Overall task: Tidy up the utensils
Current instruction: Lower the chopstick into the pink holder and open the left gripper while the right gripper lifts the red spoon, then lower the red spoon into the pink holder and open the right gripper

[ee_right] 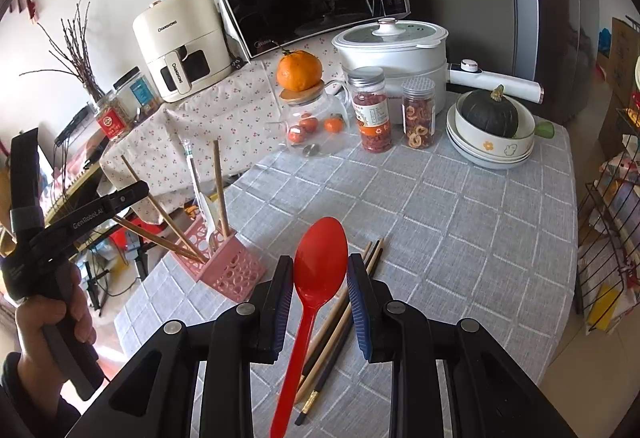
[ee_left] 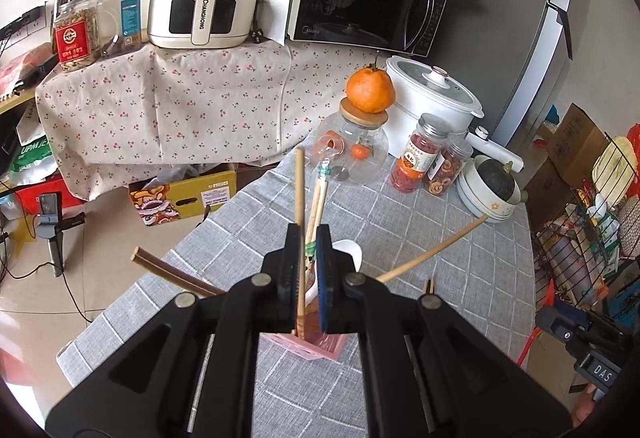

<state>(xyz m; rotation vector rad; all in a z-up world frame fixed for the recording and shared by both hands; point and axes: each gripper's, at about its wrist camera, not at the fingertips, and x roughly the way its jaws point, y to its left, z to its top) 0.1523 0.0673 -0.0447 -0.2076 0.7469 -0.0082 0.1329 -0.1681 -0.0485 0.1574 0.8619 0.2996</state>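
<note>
Wooden chopstick (ee_left: 299, 198) pinched in my left gripper (ee_left: 308, 270) above the pink holder (ee_left: 320, 348); it could snag crowded utensils. My right gripper (ee_right: 320, 278) clamps the red spoon (ee_right: 316, 278), which may slip.

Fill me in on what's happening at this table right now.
A person is sorting utensils with a handheld claw in each hand. The left claw is shut on a wooden chopstick, holding it over the pink holder, which already has several chopsticks and a white spoon standing in it. The right claw grips a red spoon above the grey checked tablecloth. More chopsticks lie loose on the cloth, not yet put away.
</note>
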